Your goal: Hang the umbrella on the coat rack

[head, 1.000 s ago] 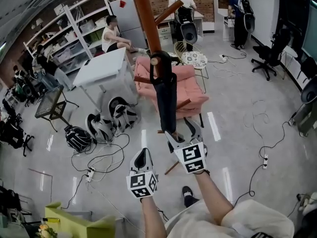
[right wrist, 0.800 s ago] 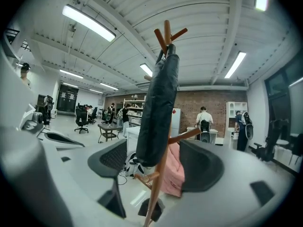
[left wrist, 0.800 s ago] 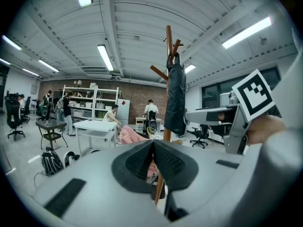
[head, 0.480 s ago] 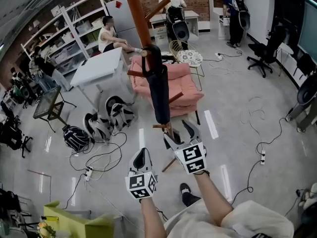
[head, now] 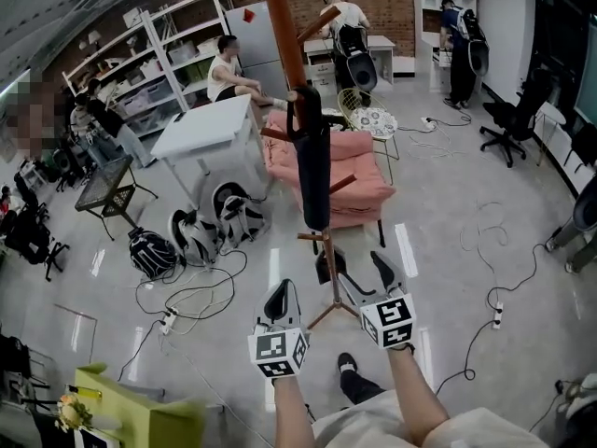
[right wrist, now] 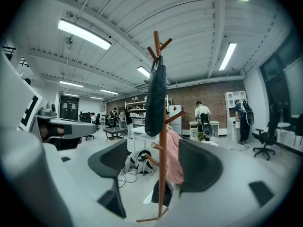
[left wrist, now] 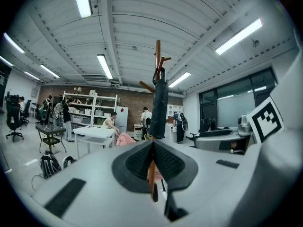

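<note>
A dark folded umbrella (head: 312, 166) hangs straight down from a peg of the brown wooden coat rack (head: 283, 26); nothing holds it. My right gripper (head: 358, 271) is open and empty, below the umbrella's tip and apart from it. To its left my left gripper (head: 279, 299) is shut on nothing. In the right gripper view the umbrella (right wrist: 155, 98) and the rack's pole (right wrist: 163, 150) stand between the spread fingers (right wrist: 110, 159), well beyond them. In the left gripper view the umbrella (left wrist: 159, 109) hangs on the coat rack (left wrist: 158, 51) past the shut left gripper (left wrist: 152, 161).
A pink armchair (head: 353, 171) stands right behind the rack, a white table (head: 201, 127) to its left. Backpacks (head: 216, 224) and cables (head: 191, 297) lie on the floor at left, a power strip (head: 497, 314) at right. People work at the back wall. Office chairs (head: 511, 119) stand at right.
My right gripper has drawn back and down from the umbrella's tip, towards me. The umbrella stays hanging on the rack. The left gripper stayed shut.
</note>
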`<state>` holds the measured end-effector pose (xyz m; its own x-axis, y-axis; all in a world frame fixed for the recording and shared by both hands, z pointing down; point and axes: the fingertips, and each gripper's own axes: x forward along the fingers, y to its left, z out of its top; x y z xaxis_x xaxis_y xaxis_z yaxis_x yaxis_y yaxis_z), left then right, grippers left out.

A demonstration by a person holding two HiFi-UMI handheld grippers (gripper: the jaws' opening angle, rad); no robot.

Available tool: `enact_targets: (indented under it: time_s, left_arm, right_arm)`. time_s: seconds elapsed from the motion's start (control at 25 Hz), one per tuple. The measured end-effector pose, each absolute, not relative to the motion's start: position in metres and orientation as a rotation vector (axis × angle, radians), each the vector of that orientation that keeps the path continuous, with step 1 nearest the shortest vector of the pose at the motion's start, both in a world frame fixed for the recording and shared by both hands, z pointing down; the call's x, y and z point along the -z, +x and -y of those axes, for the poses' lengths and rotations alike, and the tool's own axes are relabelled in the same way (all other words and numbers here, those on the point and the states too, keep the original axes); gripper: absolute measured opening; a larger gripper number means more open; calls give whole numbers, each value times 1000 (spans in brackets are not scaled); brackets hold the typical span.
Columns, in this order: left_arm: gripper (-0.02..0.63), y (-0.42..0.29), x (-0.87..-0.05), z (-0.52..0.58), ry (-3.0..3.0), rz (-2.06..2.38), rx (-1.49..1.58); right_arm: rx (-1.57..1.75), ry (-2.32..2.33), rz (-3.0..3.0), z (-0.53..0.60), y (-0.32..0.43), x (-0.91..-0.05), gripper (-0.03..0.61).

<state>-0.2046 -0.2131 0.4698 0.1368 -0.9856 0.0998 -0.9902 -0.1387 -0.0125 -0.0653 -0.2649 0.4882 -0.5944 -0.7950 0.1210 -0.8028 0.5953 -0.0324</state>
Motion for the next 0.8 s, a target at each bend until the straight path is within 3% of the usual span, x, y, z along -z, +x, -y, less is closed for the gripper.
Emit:
enact_targets:
  time_s: [0.52, 0.8]
  left_arm:
    - [8, -177, -463, 205, 2399, 1989, -162]
    - [8, -177, -467, 202, 2377, 2004, -173]
  right_arm:
    - [-116, 1368, 2775, 248, -49, -480, 319]
    - [-127, 1383, 2791, 247, -41, -478, 233]
